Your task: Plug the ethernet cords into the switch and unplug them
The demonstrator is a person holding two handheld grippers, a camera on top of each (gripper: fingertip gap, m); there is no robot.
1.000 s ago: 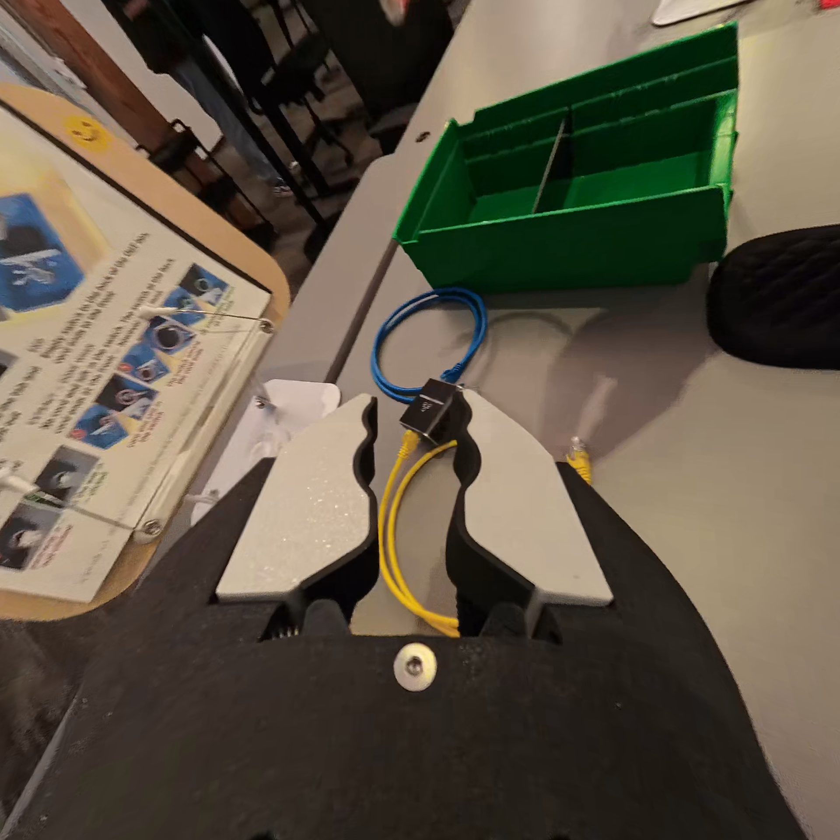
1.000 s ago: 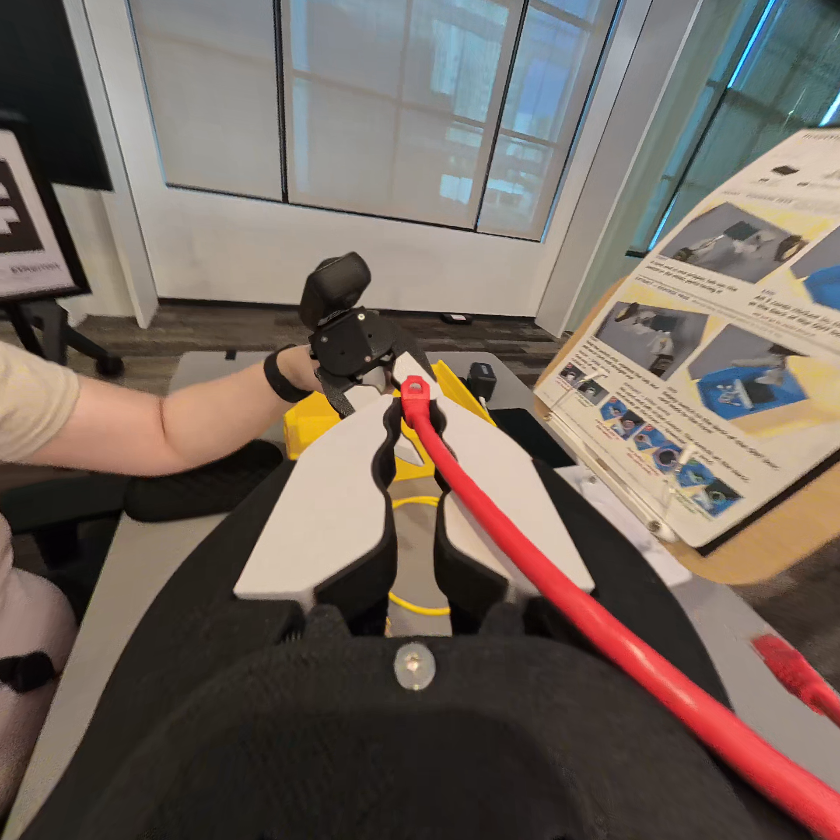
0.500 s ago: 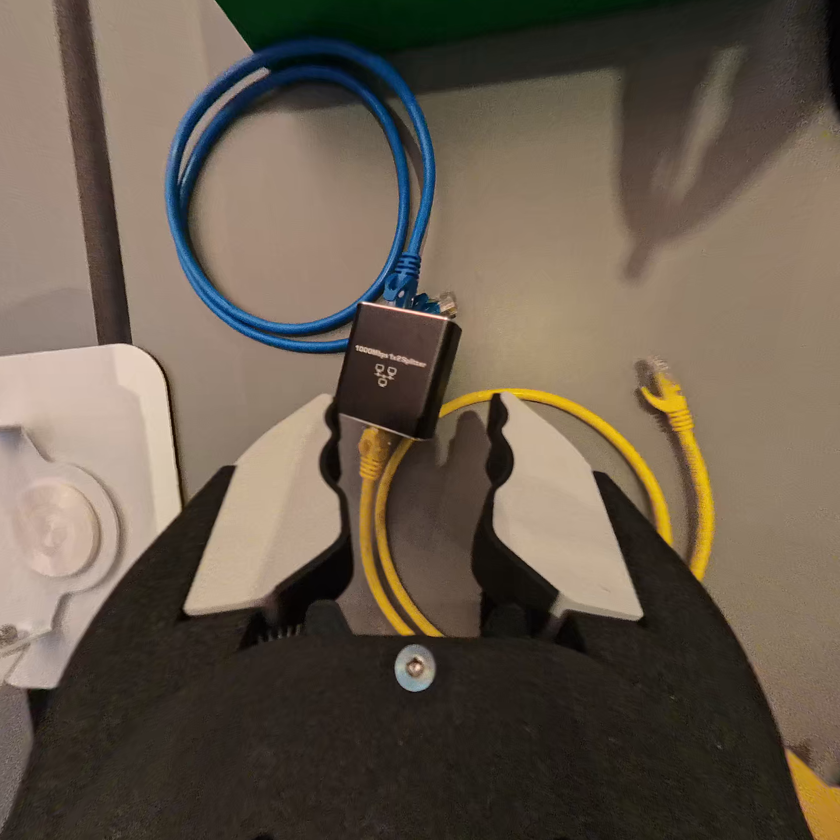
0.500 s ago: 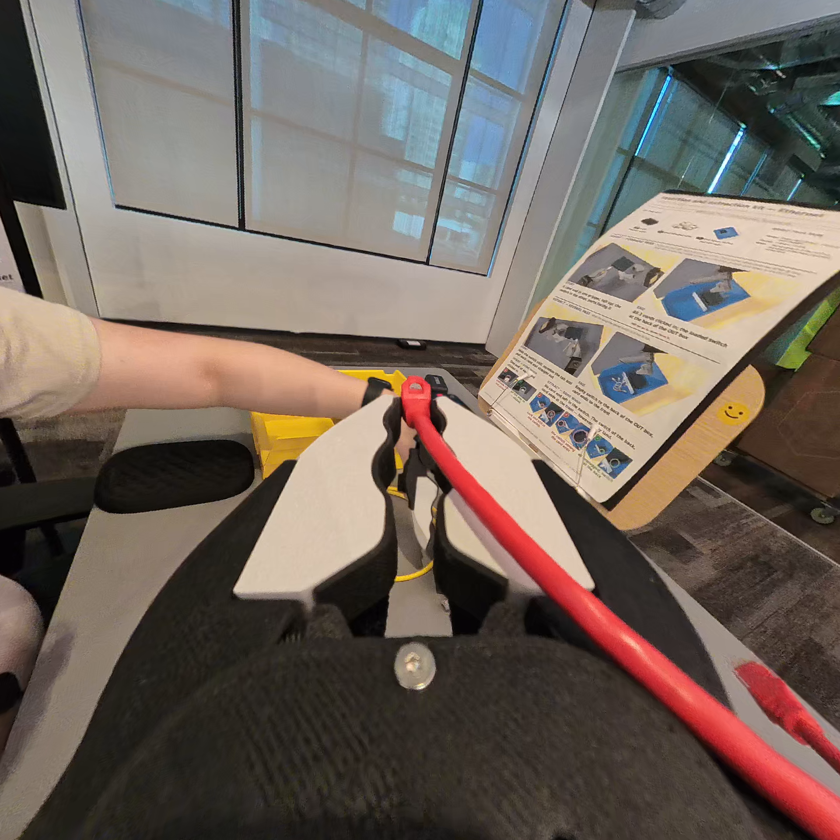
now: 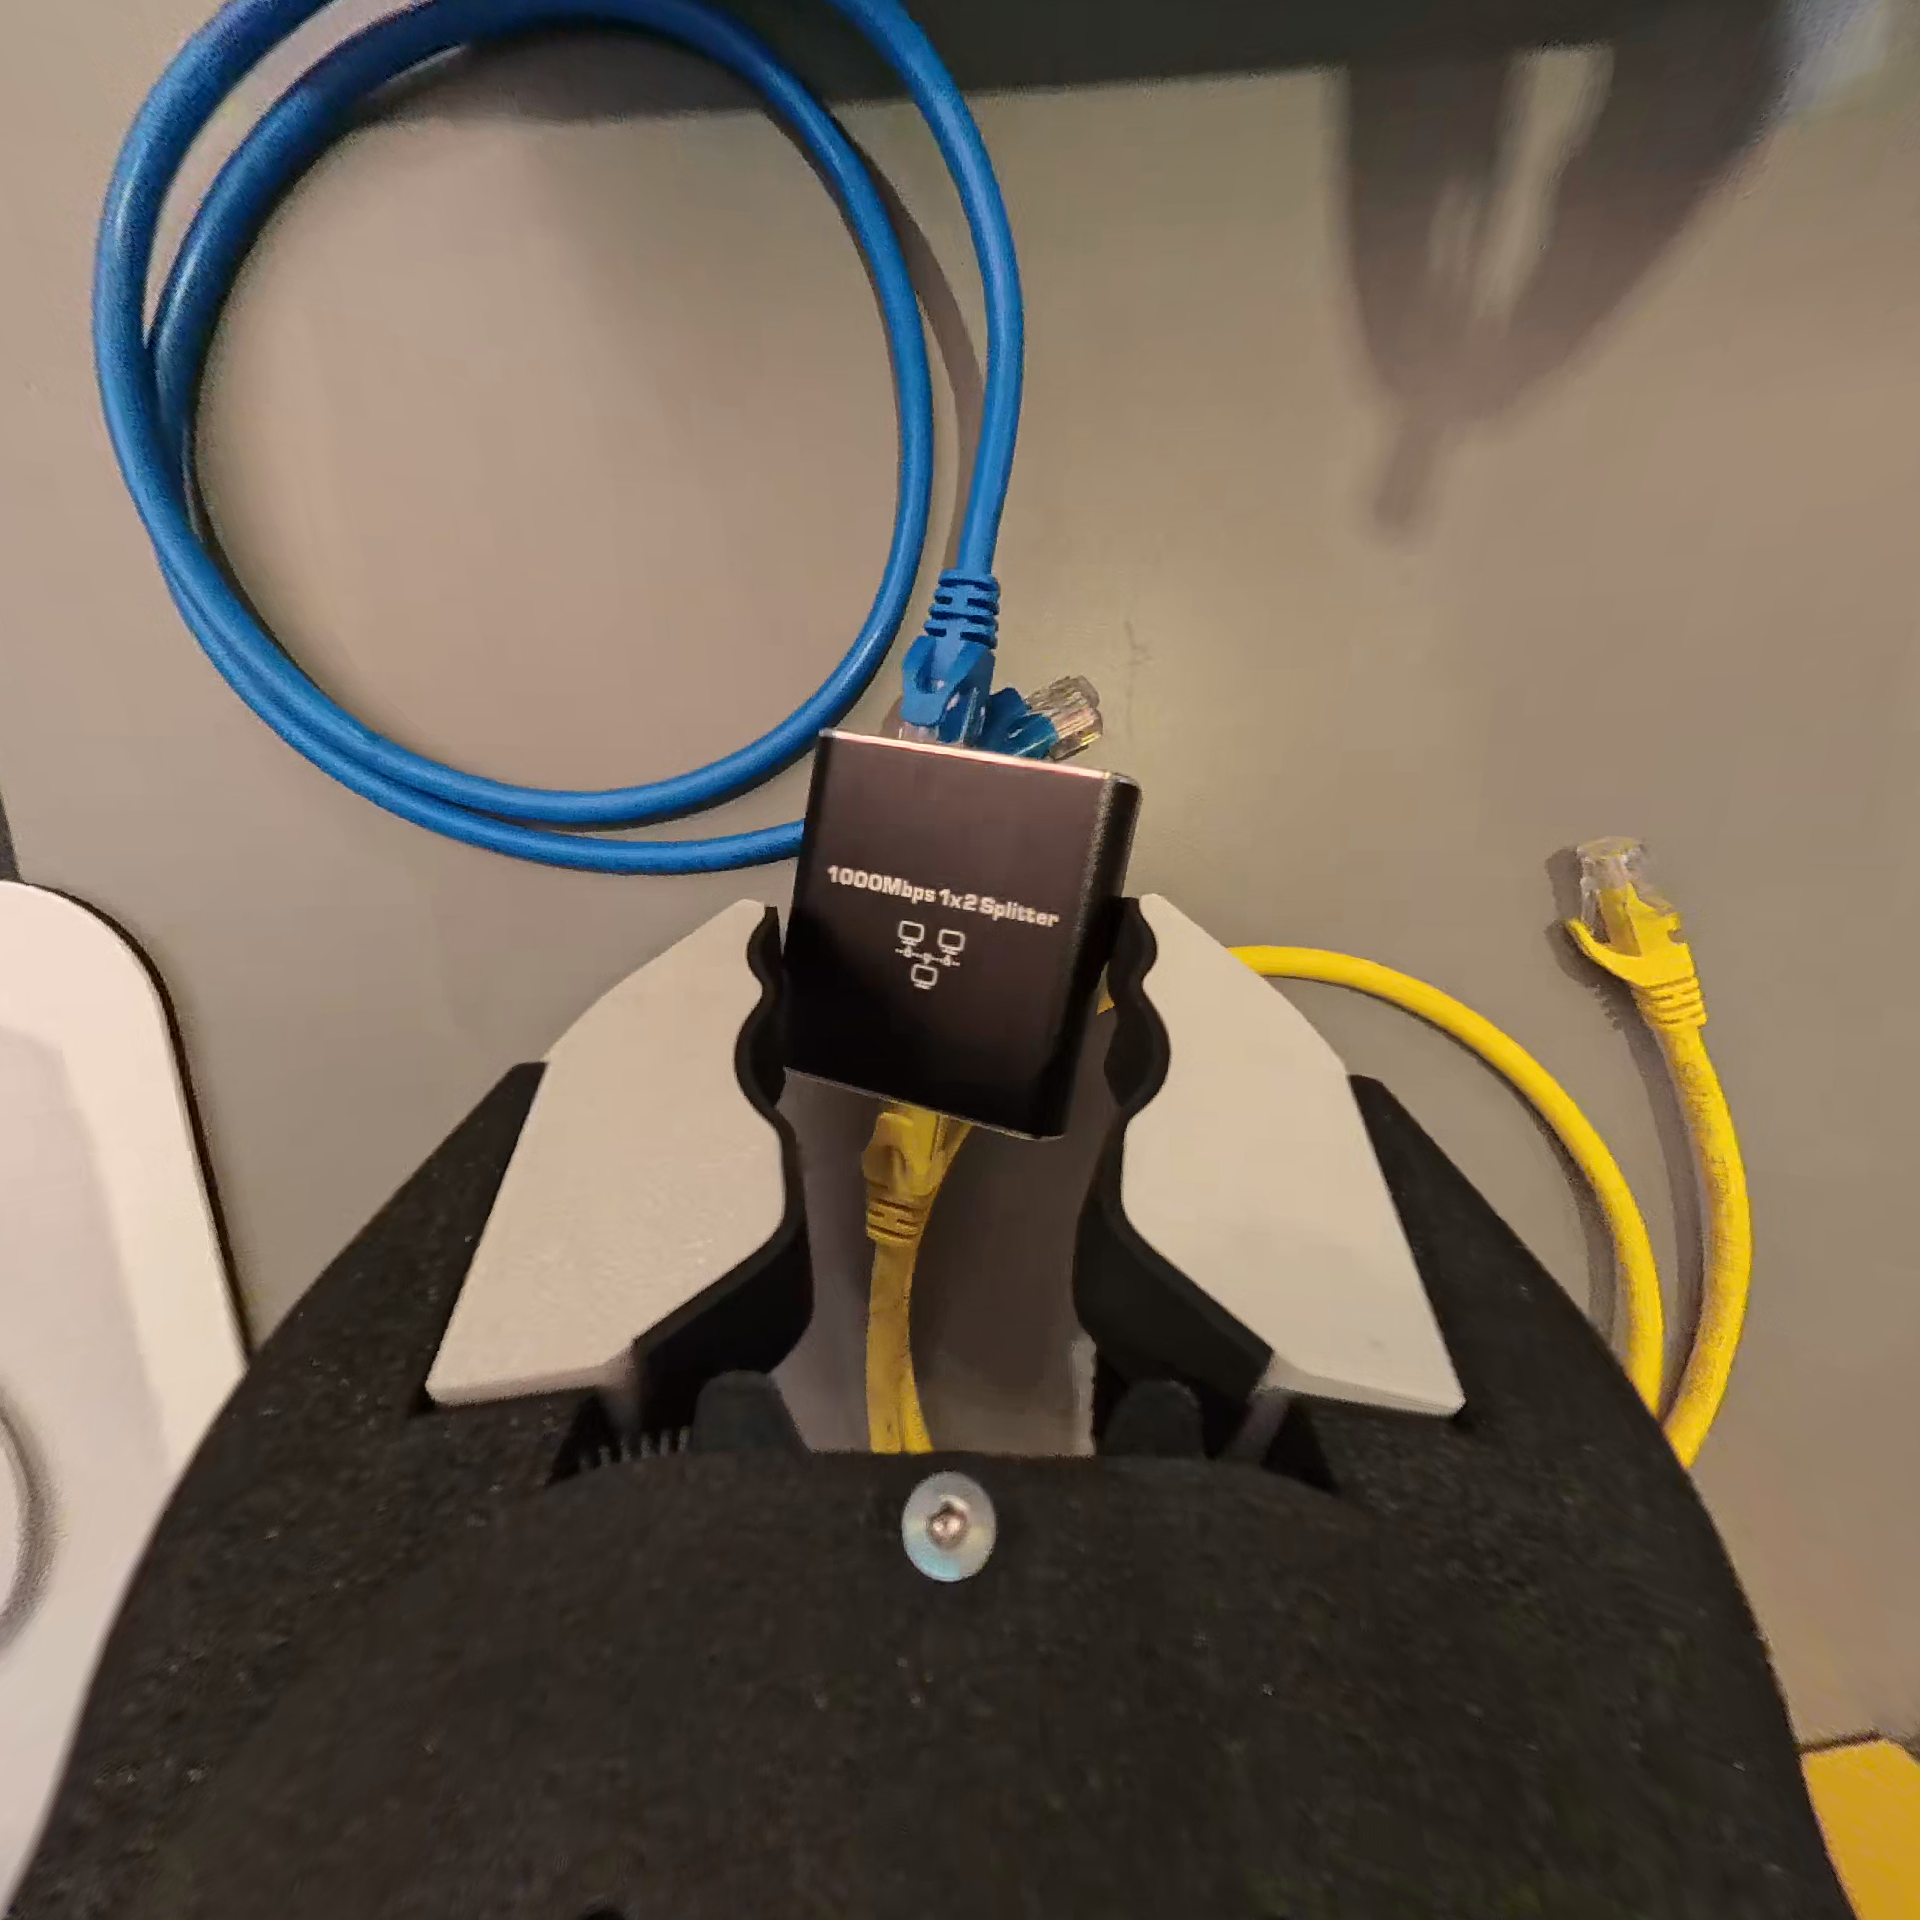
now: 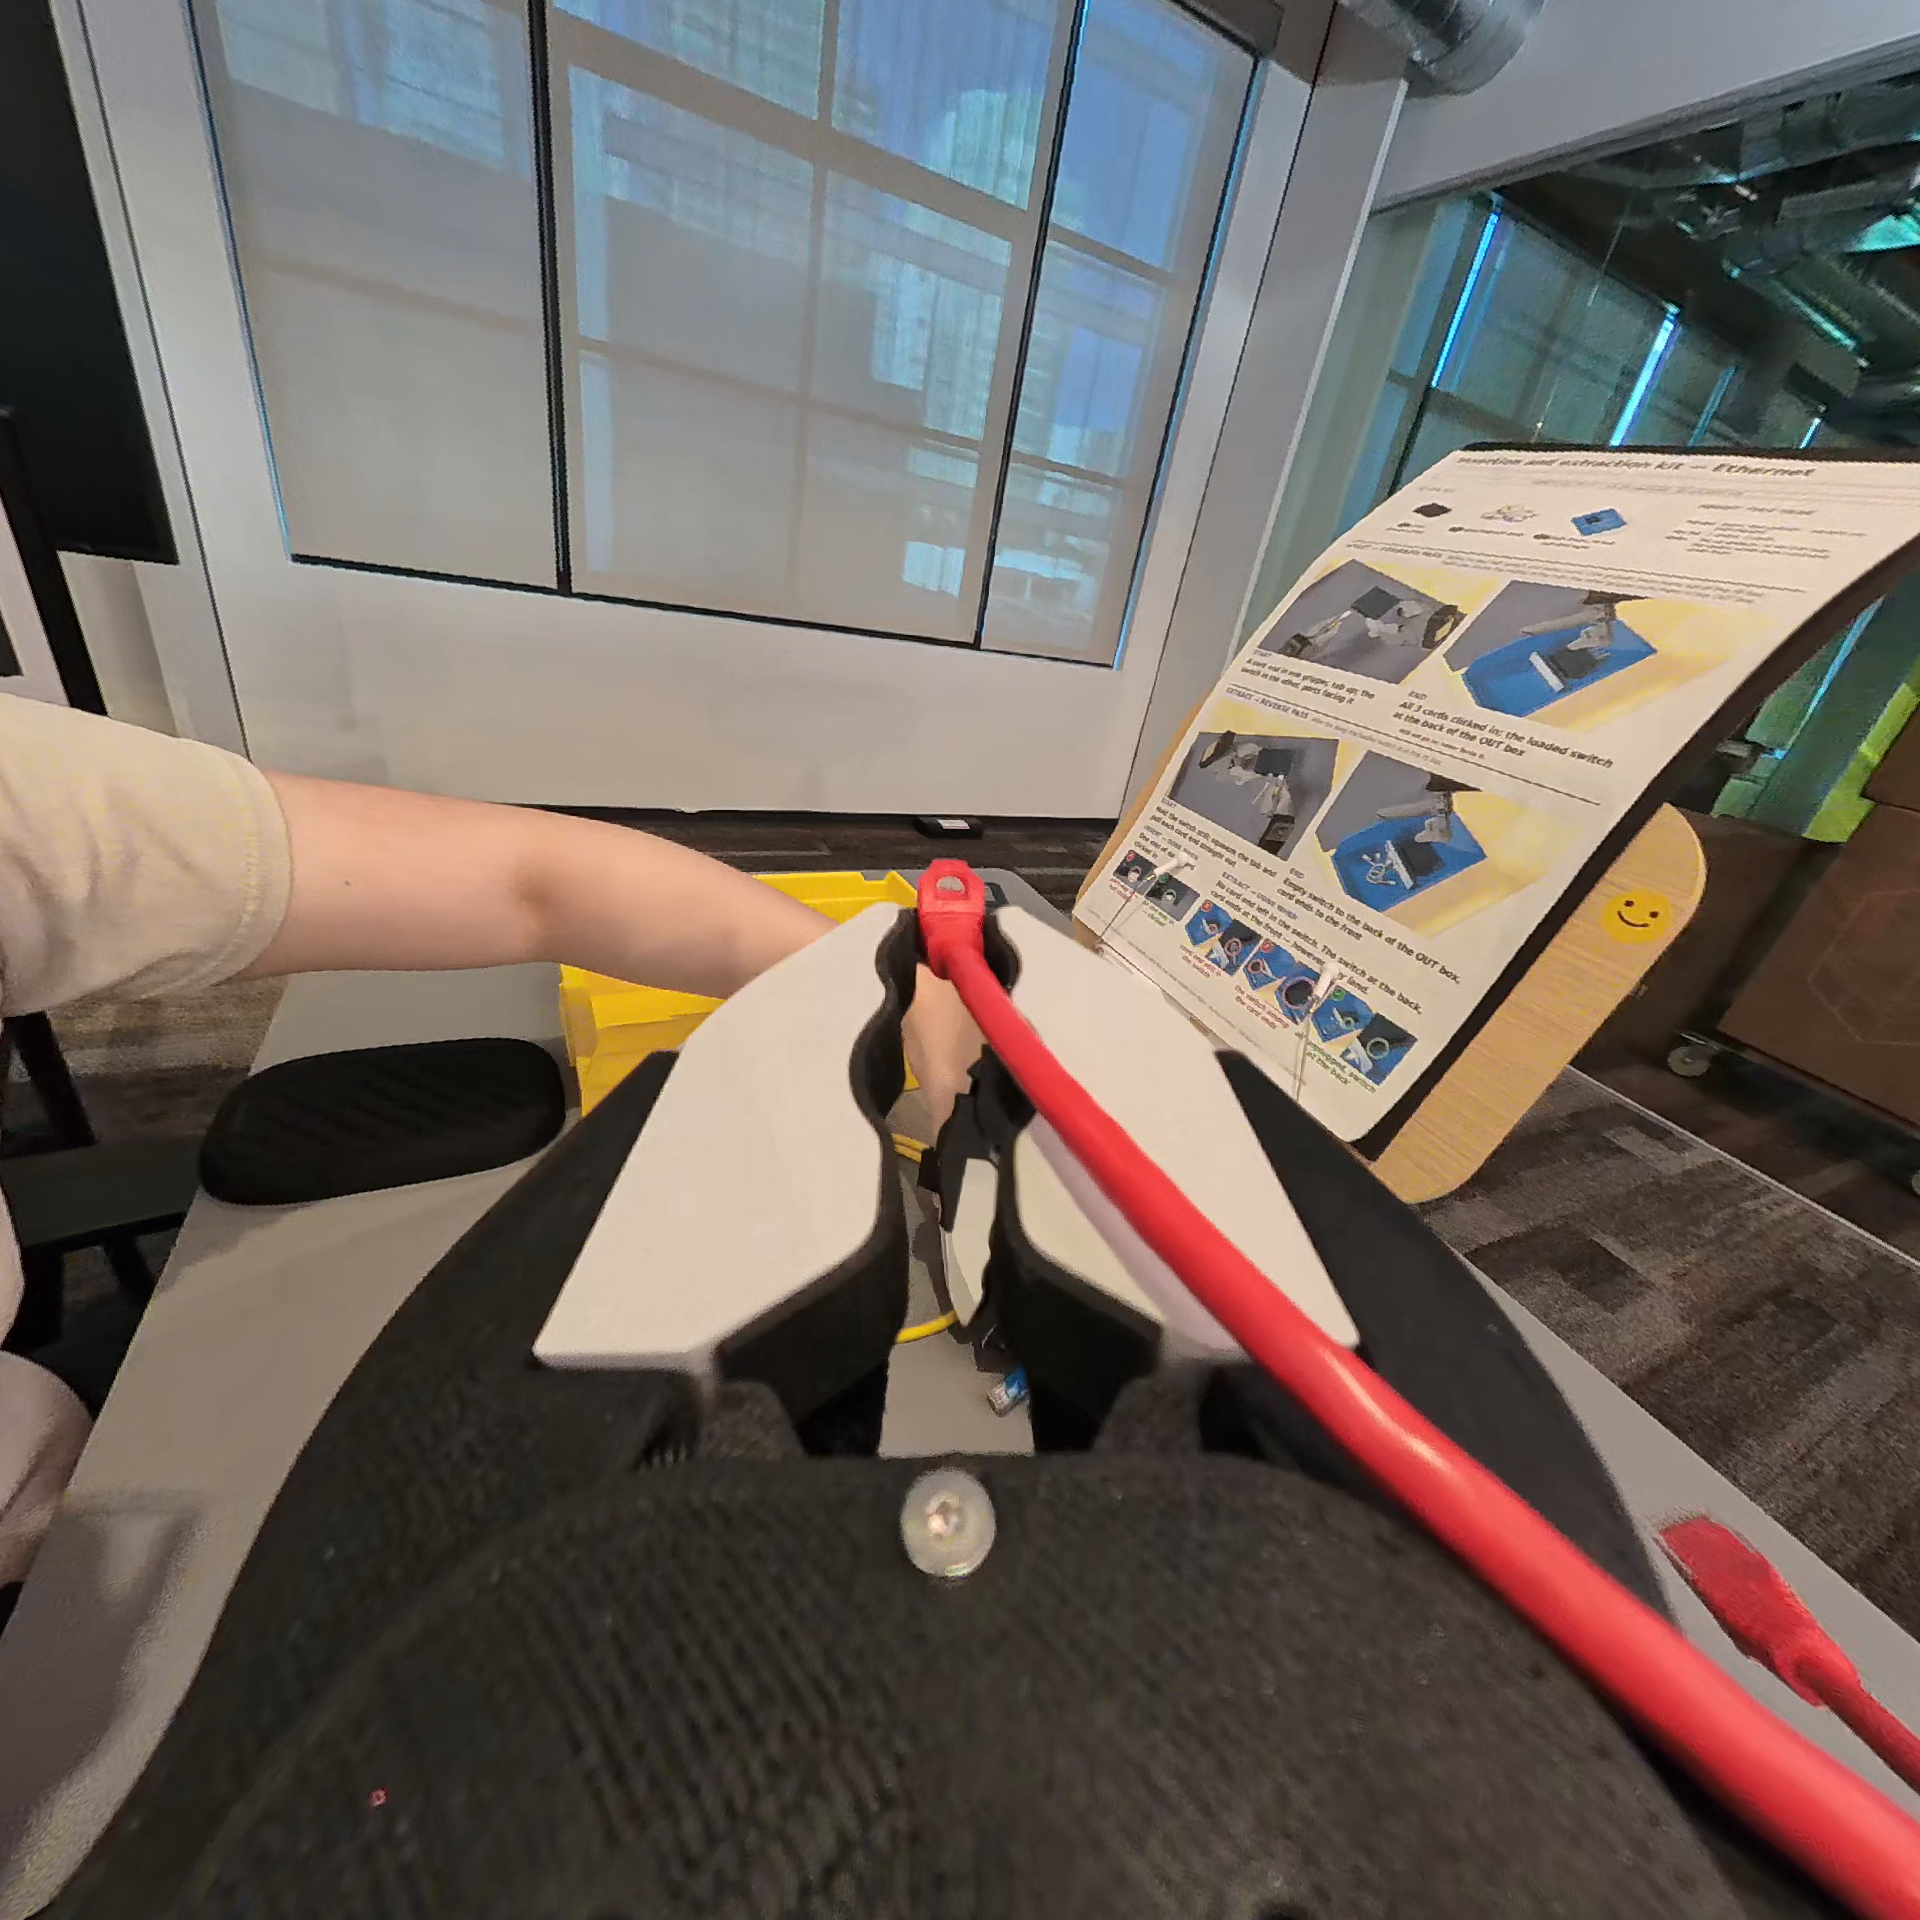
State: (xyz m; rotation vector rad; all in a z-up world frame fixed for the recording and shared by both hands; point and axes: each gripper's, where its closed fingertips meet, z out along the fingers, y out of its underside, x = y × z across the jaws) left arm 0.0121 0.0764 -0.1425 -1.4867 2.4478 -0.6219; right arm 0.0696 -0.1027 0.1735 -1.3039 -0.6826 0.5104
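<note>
The left tool (image 5: 940, 997) straddles the black switch (image 5: 951, 935) with its fingers spread; whether the pads press its sides cannot be told. The switch lies on the grey surface (image 5: 1299, 623). A yellow cord (image 5: 894, 1226) is seated in its near port. A blue cord (image 5: 561, 790) meets its far face, one clear plug lying loose beside it; seating there cannot be confirmed. The right tool (image 6: 951, 935) is closed on the red cord (image 6: 1195, 1216) just behind its plug, held clear of the surface. Judged status: red cord insertion remains, then all unplugging.
</note>
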